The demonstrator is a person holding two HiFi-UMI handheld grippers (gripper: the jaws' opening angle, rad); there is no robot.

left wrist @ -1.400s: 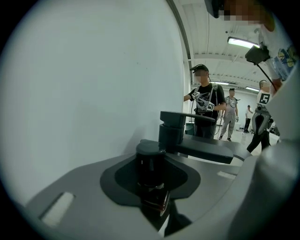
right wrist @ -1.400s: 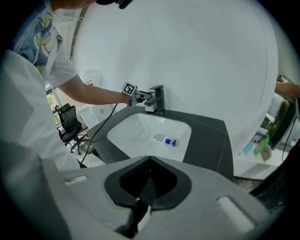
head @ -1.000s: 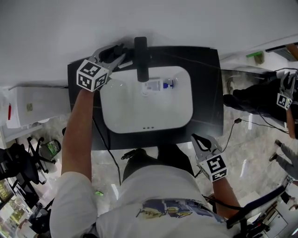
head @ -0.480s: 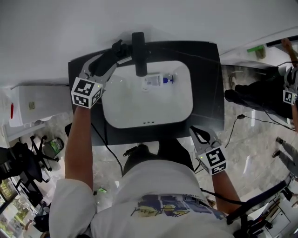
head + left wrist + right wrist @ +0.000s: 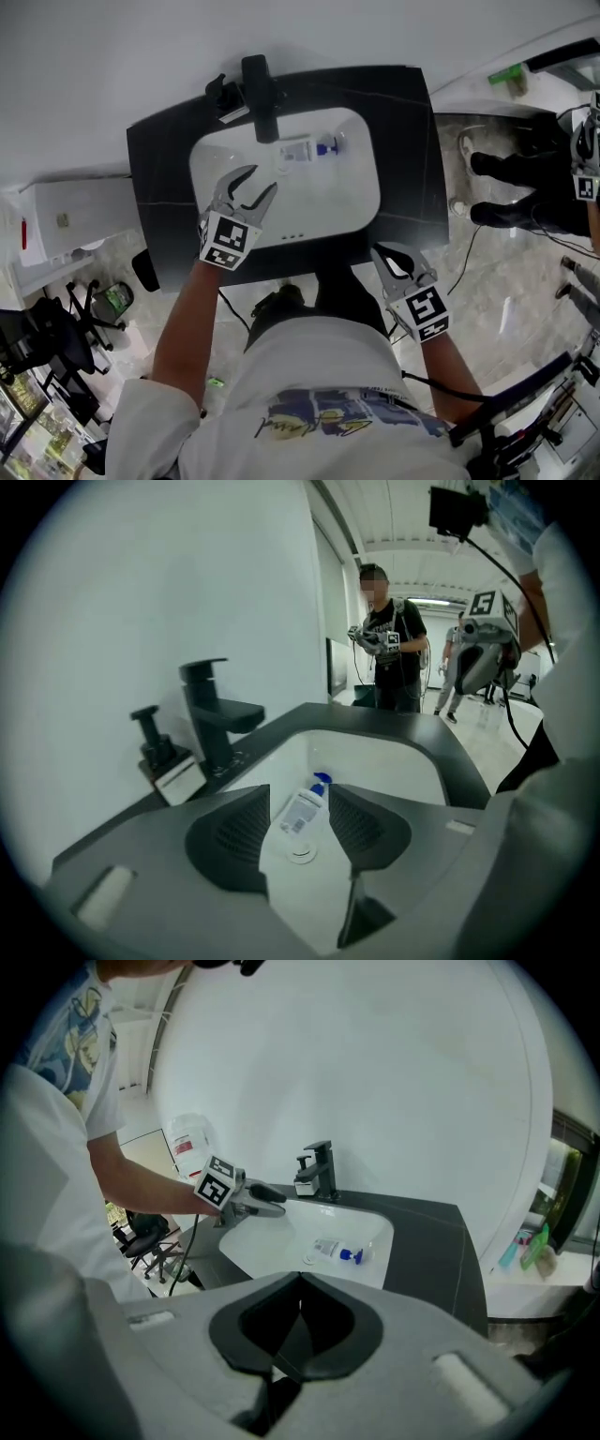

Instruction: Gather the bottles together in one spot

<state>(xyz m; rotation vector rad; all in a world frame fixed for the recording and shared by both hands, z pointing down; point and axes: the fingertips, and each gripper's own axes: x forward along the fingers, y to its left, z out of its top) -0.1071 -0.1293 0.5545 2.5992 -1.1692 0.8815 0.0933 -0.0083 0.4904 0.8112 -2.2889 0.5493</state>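
The black counter (image 5: 412,169) carries a white sink (image 5: 356,202), with a dark faucet (image 5: 256,84) at the middle of its back edge. The left gripper (image 5: 260,180) hangs over the sink's front-left part and points toward the back. Its jaws stand wide and are closing, with nothing pressed between the pads. The right gripper (image 5: 390,255) sits off the counter's front edge toward the right corner, its jaws brought together and empty.

The bottle (image 5: 298,150) lies on its side in the sink, by the drain and just in front of the faucet, ahead of the left jaws and well apart from them. In the left gripper view it is framed in the gap between the two jaws. Its long axis runs roughly away from them, base nearest and blue cap (image 5: 321,780) farthest, so the jaws line up across its width. The left gripper is plainly the nearer one. The bottle is white or clear with a printed label and looks light. At the back-left corner, beside the faucet, stands a pump bottle (image 5: 157,752), dark with a white label.
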